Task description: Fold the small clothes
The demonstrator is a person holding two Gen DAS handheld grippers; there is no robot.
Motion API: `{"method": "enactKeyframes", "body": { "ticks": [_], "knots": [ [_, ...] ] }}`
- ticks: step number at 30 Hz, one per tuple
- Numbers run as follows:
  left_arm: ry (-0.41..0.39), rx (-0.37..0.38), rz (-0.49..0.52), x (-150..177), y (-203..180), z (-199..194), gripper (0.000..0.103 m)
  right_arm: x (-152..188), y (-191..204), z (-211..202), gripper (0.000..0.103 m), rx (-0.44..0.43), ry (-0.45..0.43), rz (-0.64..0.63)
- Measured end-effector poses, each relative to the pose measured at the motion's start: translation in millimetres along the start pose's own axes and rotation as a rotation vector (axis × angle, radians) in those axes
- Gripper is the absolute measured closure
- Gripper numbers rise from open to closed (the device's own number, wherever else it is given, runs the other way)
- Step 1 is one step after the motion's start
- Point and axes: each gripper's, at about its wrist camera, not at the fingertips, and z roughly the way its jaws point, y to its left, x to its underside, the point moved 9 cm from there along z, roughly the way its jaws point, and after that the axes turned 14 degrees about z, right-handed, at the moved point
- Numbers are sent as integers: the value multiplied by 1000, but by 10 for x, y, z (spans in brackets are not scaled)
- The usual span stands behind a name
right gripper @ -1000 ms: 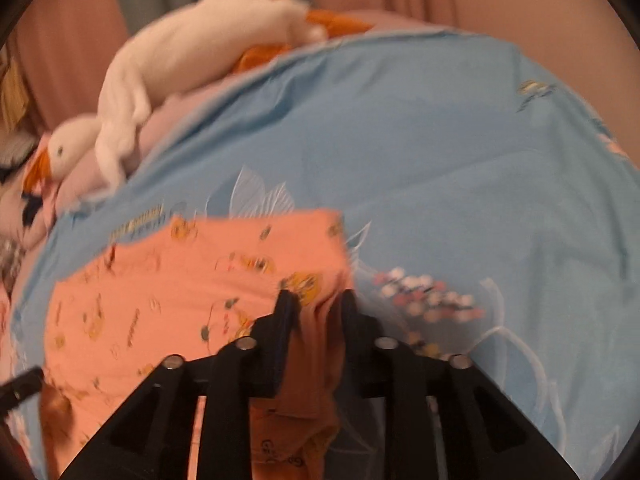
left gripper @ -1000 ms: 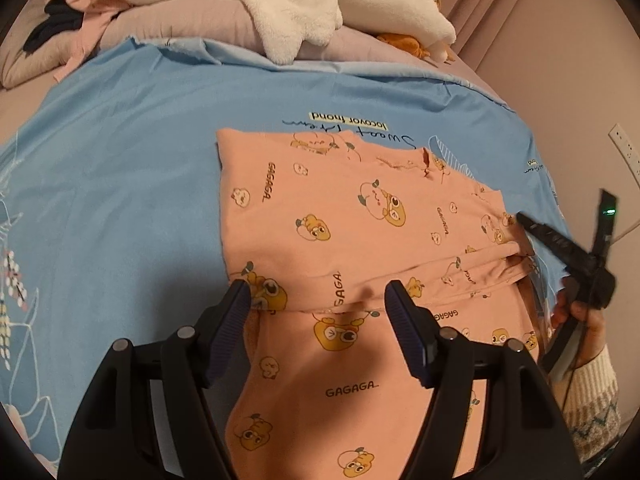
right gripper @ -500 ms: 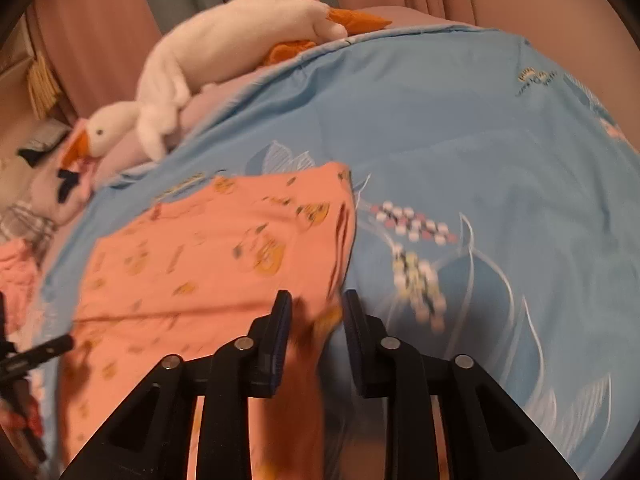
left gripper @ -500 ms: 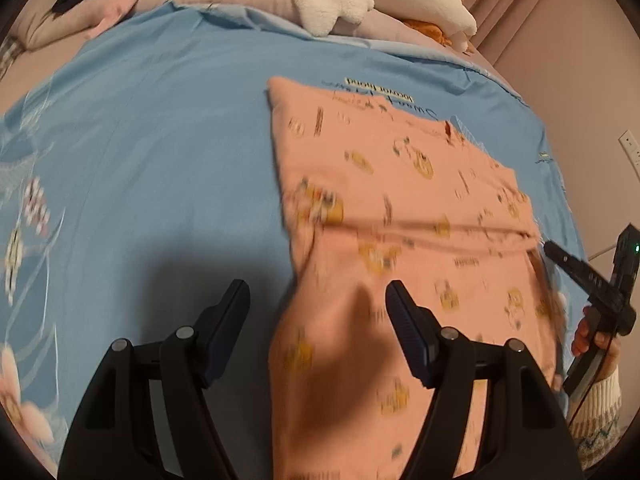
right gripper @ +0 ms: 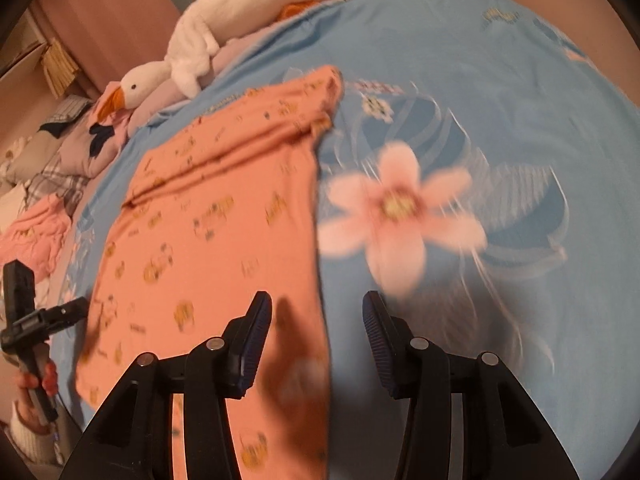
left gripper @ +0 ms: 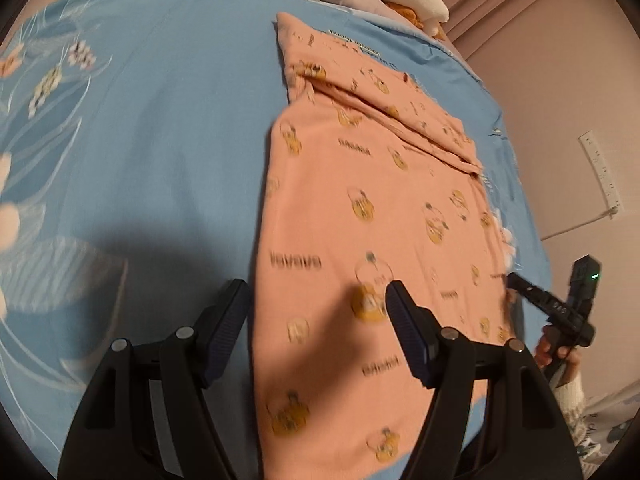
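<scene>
A small salmon-pink garment point(left gripper: 372, 216) with yellow cartoon prints lies flat on the blue bedsheet point(left gripper: 152, 128), a folded part lying across its far end. It also shows in the right wrist view point(right gripper: 208, 224). My left gripper point(left gripper: 318, 312) is open and empty above the garment's near left edge. My right gripper point(right gripper: 318, 324) is open and empty above the garment's other long edge. Each gripper appears in the other's view, at the far side of the cloth point(left gripper: 560, 312) point(right gripper: 36, 320).
A white plush goose point(right gripper: 224, 32) lies on pillows at the head of the bed. More clothes are piled at the left in the right wrist view point(right gripper: 36, 232). A wall point(left gripper: 560, 100) borders the bed, which drops off close to the garment's edge.
My right gripper opened and let go of the garment's edge. Both grippers drew back toward the near end, and the garment now lies flat.
</scene>
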Motion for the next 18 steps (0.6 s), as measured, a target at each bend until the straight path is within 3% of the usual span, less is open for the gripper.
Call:
{"method": "enactKeyframes", "body": {
  "ticks": [4, 11, 18],
  "knots": [
    [14, 102, -43, 138, -58, -50, 33, 199, -55, -51, 55, -34, 41, 21],
    [23, 237, -126, 376, -135, -163, 34, 519, -100, -126, 55, -179, 174, 88],
    [38, 273, -116, 445, -251, -172, 35, 765, -102, -181, 56, -306, 232, 170]
  ]
}}
